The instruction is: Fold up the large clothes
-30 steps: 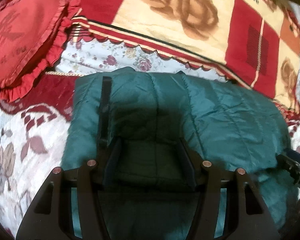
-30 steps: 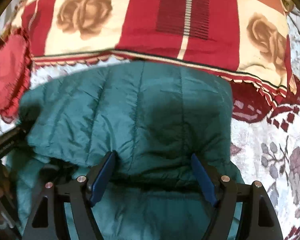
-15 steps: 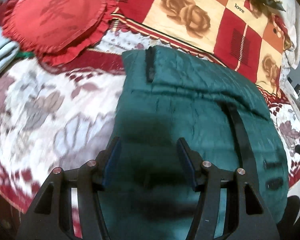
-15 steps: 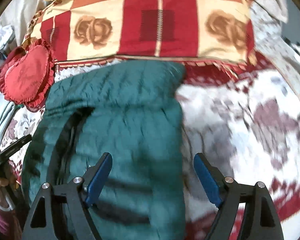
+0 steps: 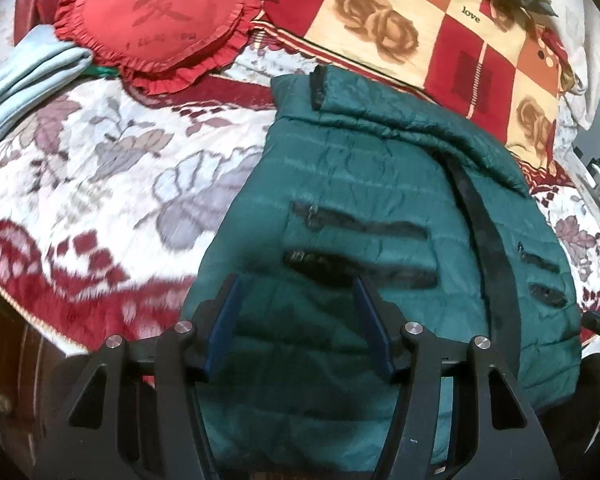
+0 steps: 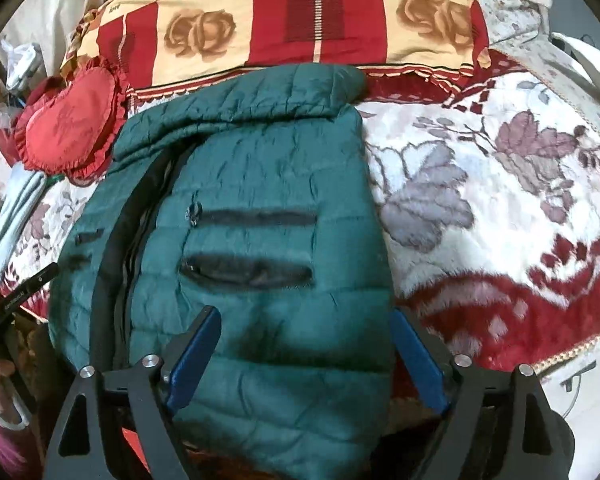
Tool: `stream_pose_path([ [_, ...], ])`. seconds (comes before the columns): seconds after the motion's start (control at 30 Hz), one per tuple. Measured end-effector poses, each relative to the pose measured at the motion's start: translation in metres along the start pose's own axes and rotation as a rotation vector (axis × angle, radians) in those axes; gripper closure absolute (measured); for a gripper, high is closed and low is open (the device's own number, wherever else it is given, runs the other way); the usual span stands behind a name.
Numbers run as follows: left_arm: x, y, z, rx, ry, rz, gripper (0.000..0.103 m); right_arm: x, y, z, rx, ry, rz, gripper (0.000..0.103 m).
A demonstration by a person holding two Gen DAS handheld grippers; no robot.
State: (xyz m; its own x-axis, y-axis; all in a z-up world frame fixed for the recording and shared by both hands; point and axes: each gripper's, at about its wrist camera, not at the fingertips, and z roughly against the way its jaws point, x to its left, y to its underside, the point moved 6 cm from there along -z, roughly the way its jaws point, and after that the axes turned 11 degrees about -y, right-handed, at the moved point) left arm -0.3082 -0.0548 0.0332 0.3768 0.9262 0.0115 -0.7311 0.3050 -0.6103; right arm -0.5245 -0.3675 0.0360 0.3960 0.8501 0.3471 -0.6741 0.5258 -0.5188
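**Q:** Where's the jacket sitting, and how much room is there around it?

**A:** The green jacket (image 5: 380,208) lies flat on the bedspread (image 5: 100,184), front side up, with the dark zipper strip (image 5: 480,232) running down it and zip pockets (image 6: 248,240) showing. Its far end lies just in front of the rose blanket (image 6: 300,12); I can't tell if they touch. Its near end hangs over the bed's front edge. Plenty of bare bedspread on both sides: a wide stretch to the left in the left wrist view, another to the right in the right wrist view. The heart pillow (image 5: 156,20) is off the far-left corner, apart from the jacket, with a pale blue cloth (image 5: 16,80) beside it.

**Q:** Grippers?

**A:** Left gripper (image 5: 296,320) has its fingers spread apart over the jacket's near-left part, holding nothing. Right gripper (image 6: 306,356) is also spread wide, straddling the jacket's near-right edge, nothing pinched.

**Q:** Any readable text?

**A:** "love" on a blanket square (image 5: 471,15). The pillow has a big Chinese character; the smaller line under it is too blurry to read.
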Motion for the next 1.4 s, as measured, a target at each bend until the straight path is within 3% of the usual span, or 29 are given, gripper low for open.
stream_pose_path([
  [0.47, 0.017, 0.015, -0.003, 0.037, -0.001, 0.032, 0.046, -0.015, 0.024, 0.004, -0.01, -0.048, -0.115, 0.015],
  [1.1, 0.017, 0.017, -0.008, 0.082, 0.044, 0.04, 0.046, -0.017, 0.037, -0.008, 0.039, -0.09, -0.148, 0.015],
  [1.27, 0.036, 0.011, -0.007, 0.13, 0.138, 0.137, 0.046, -0.016, 0.042, -0.012, 0.06, -0.1, -0.152, 0.015],
  [1.4, 0.055, 0.008, -0.009, 0.146, 0.128, 0.195, 0.046, -0.014, 0.047, -0.018, 0.076, -0.125, -0.164, 0.014],
])
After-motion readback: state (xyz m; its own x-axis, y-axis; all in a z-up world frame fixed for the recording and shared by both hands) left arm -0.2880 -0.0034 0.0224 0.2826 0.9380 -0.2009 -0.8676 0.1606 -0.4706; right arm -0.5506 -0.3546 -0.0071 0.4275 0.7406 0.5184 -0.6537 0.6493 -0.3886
